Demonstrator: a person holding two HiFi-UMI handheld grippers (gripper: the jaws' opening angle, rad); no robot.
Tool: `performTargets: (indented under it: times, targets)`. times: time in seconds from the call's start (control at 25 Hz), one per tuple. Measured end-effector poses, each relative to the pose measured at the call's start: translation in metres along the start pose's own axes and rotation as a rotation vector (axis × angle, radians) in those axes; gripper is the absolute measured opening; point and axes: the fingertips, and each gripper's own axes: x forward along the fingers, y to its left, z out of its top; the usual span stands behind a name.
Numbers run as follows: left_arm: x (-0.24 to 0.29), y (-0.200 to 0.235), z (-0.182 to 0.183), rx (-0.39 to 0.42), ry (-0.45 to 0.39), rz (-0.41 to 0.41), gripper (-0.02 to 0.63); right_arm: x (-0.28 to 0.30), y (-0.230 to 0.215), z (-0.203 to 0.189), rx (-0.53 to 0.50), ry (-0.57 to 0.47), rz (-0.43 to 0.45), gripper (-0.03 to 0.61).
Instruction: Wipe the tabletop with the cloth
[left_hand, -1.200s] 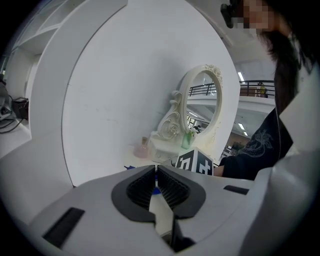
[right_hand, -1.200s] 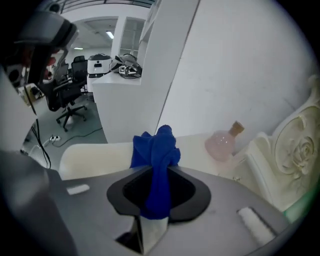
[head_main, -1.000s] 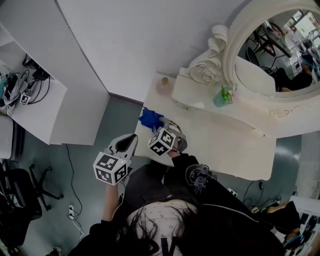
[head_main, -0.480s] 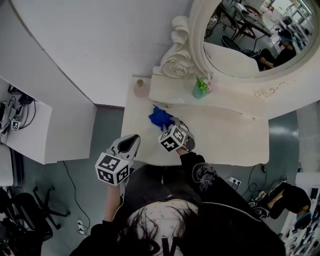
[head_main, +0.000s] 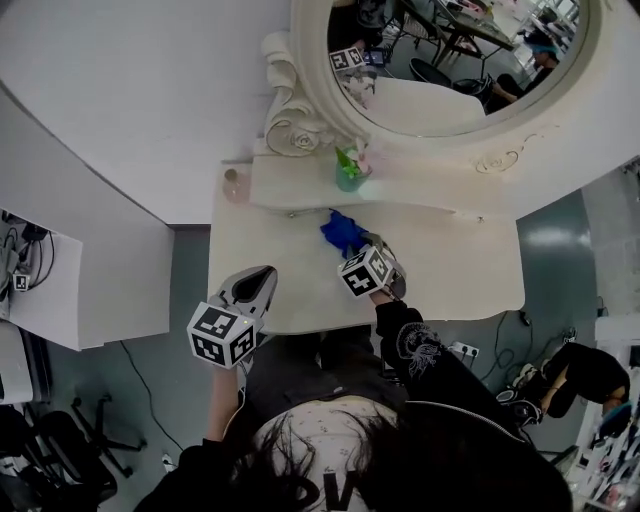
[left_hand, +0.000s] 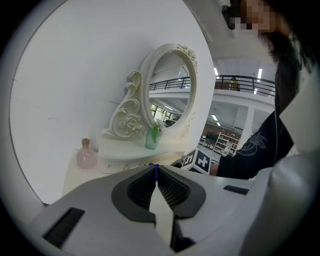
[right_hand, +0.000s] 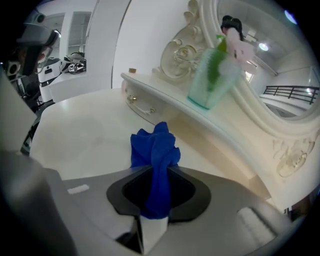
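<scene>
the cloth (head_main: 343, 231) has travelled right along the tabletop (head_main: 450, 270): a second ago it was by the front left corner, half a second ago left of the green glass (head_main: 349, 172), and now it sits just in front of the raised shelf (head_main: 420, 195), almost straight below that glass. the right gripper (head_main: 358, 245) has gone with it, its jaws clenched on the cloth throughout. the left gripper (head_main: 264, 274) has kept its place, held in the air off the table's front left edge, jaws pressed together with nothing between them

the print that shows is the black-and-white square pattern on each gripper's cube; a pale emblem on the person's dark sleeve (head_main: 412, 345) is too small to read

the cloth is deep blue and bunched. in the right gripper view a twisted strip of it runs down between the ribbed pads, and past the tips it opens into a ruffled tuft of soft folds (whether the tuft presses on the cream surface cannot be told there). in the head view it is a small crumpled lump on the tabletop, touching the jaw tips

on the shelf the green glass holds a pink flower, and a pink bottle (head_main: 233, 186) stands at the left end, well apart from the cloth. the oval mirror (head_main: 450, 60) rises behind
</scene>
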Motion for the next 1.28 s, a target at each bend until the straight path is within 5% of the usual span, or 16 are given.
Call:
performTargets:
  times: [1.28]
  targets:
    - [0.225, -0.238, 0.025, 0.151, 0.121, -0.234, 0.000, -0.106, -0.336, -0.330, 0.402, 0.167, -0.294, 0.086]
